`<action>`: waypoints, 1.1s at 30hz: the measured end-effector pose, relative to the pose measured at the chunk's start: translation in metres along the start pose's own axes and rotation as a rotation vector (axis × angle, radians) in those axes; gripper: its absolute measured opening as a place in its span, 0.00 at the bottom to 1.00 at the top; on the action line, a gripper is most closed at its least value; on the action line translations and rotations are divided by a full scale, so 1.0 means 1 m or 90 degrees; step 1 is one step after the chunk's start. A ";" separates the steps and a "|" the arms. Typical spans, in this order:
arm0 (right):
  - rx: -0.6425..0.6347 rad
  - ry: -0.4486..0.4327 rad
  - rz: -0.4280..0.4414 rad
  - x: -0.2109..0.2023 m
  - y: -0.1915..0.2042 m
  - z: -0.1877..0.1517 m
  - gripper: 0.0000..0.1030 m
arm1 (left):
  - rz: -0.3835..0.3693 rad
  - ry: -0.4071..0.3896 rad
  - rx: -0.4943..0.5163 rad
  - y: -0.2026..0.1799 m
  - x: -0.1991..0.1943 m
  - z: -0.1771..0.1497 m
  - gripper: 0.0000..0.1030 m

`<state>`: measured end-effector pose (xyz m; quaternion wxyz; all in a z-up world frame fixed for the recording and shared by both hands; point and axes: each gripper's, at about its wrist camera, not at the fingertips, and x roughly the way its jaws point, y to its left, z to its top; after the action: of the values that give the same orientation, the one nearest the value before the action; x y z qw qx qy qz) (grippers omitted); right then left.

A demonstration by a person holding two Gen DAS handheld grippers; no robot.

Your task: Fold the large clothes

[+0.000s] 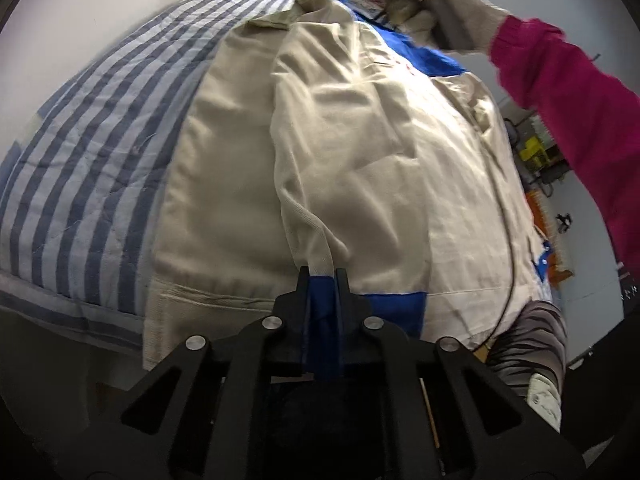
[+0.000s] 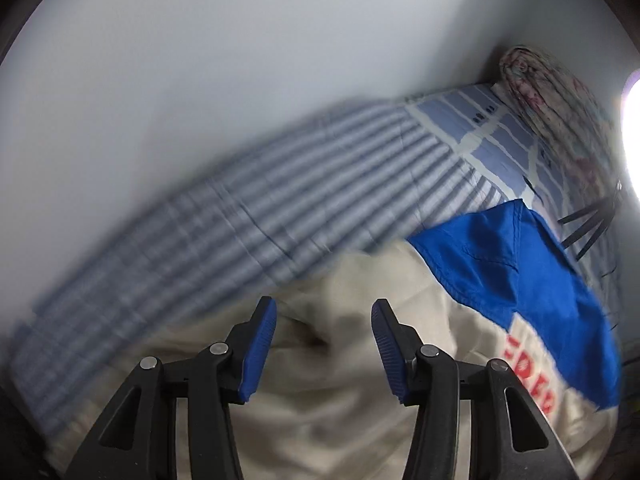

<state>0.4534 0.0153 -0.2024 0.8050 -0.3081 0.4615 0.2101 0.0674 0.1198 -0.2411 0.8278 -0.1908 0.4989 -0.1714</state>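
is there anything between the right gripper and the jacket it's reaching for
Nothing visible. The right gripper hangs open directly over the cream jacket, with only cloth showing between its fingers. The view is blurred, so contact cannot be told. The left gripper is already shut on the jacket's hem.

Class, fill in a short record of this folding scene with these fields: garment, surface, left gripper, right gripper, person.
garment: cream jacket with blue panels, spread out, red lettering partly visible
surface: blue-and-white striped bedcover
left gripper: shut on a ribbed cream edge of the jacket
right gripper: open, above cream fabric, nothing between the pads
person: gloved hand and pink sleeve at the jacket's far end
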 end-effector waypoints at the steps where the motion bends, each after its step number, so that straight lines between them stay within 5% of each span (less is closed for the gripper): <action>1: -0.004 0.013 -0.015 0.006 -0.008 -0.004 0.49 | -0.009 0.002 0.005 -0.003 -0.001 0.000 0.06; 6: -0.040 0.035 -0.066 0.010 -0.028 -0.018 0.51 | -0.037 0.018 0.043 -0.019 0.007 -0.001 0.06; 13: -0.220 -0.020 -0.139 -0.002 0.022 -0.010 0.60 | -0.042 0.022 0.058 -0.021 0.007 0.000 0.06; 20: -0.345 -0.008 -0.091 -0.007 0.054 -0.014 0.58 | -0.045 0.020 0.052 -0.018 0.005 0.000 0.06; 21: -0.349 -0.005 -0.115 -0.003 0.054 -0.013 0.54 | -0.045 0.020 0.056 -0.019 0.005 0.000 0.06; 22: -0.347 0.009 -0.127 0.003 0.052 -0.012 0.38 | -0.044 0.021 0.058 -0.019 0.005 -0.001 0.06; 25: -0.349 0.018 -0.117 0.005 0.053 -0.011 0.33 | -0.045 0.021 0.053 -0.017 0.005 -0.001 0.06; 28: -0.340 0.022 -0.131 0.005 0.057 -0.008 0.13 | -0.048 0.016 0.045 -0.015 0.003 -0.001 0.05; 33: -0.224 -0.022 -0.069 -0.023 0.045 0.026 0.07 | -0.018 -0.026 0.056 -0.015 -0.020 -0.003 0.04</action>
<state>0.4299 0.0649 -0.1856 0.7567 -0.4649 0.3862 0.2490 0.0540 0.1159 -0.2199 0.8429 -0.1651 0.4711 -0.2009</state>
